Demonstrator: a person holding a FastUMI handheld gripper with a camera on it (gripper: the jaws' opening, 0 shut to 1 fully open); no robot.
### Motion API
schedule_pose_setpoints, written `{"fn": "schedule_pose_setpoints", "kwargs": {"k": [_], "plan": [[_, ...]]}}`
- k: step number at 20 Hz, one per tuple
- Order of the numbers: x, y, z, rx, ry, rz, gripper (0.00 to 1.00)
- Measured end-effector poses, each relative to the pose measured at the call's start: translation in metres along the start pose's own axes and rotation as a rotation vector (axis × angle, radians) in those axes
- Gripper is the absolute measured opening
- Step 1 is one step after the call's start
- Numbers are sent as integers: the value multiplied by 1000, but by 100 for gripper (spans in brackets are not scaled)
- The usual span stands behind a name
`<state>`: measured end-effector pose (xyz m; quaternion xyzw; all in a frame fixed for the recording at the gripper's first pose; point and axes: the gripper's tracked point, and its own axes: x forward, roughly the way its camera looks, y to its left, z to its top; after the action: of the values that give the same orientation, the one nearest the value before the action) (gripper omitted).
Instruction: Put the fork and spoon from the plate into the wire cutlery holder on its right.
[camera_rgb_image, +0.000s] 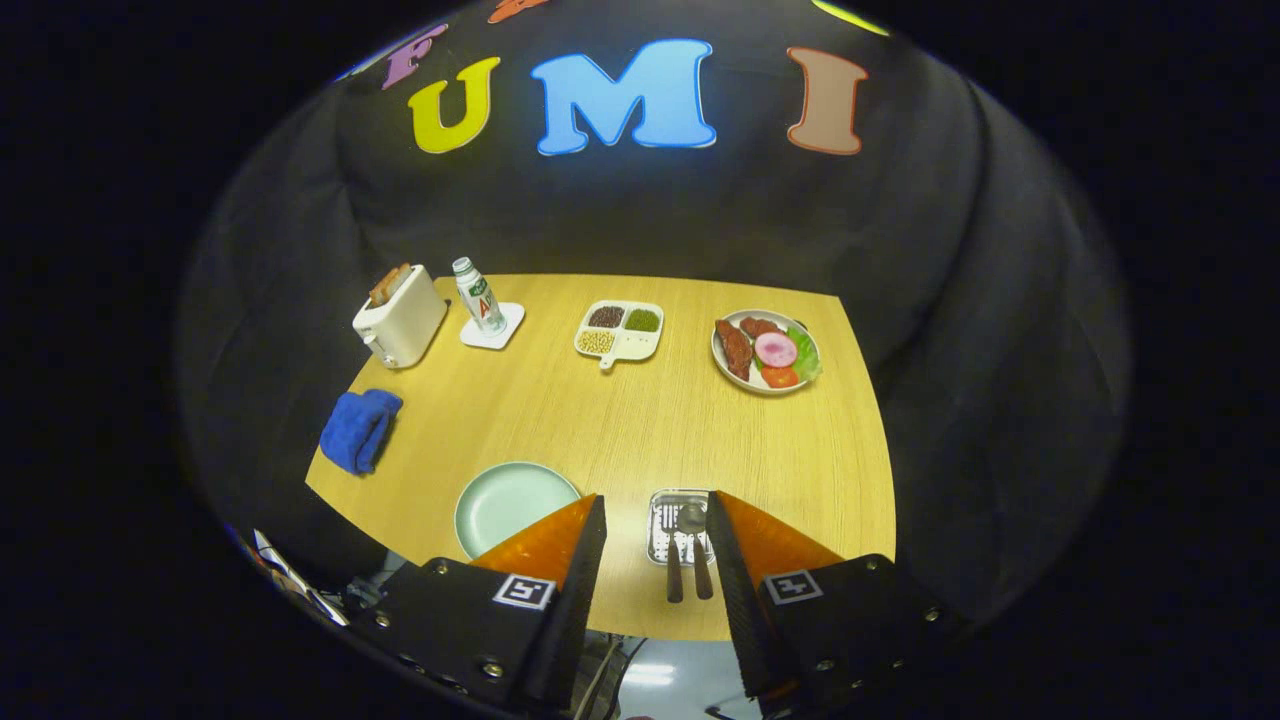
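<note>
1. Far left of the frame, a crumpled blue cloth (359, 429) lies on the wooden table (620, 430), near its left edge.
2. Above it, upper left, a cream toaster (400, 316) holds slices of bread, and just to its right a small bottle (479, 294) stands on a white coaster (492, 326).
3. Lower left of centre, a pale green plate (510, 503) rests near the table's front edge, bare on top, partly covered by the left orange finger.
4. At the middle, towards the back, a white divided dish (621, 331) carries three sorts of beans or grains.
5. Bottom centre, the gripper (655, 530) is held high over the table, its jaws spread wide with nothing between them.
6. Seen through that gap, the wire cutlery holder (680, 528) lies just right of the green plate; the fork (671, 555) and the spoon (696, 545) rest in it side by side, their dark handles sticking out towards the front edge.
7. Upper right, a white plate of food (766, 350) carries meat, a pink slice, tomato and lettuce.
</note>
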<state>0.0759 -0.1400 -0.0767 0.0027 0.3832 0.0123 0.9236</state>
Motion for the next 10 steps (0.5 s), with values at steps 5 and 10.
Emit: {"fn": "schedule_pose_setpoints", "kwargs": {"k": [5,10], "plan": [[-22,37,20,7,-204,8,100],[-47,78,45,-30,-414,-13,99]]}}
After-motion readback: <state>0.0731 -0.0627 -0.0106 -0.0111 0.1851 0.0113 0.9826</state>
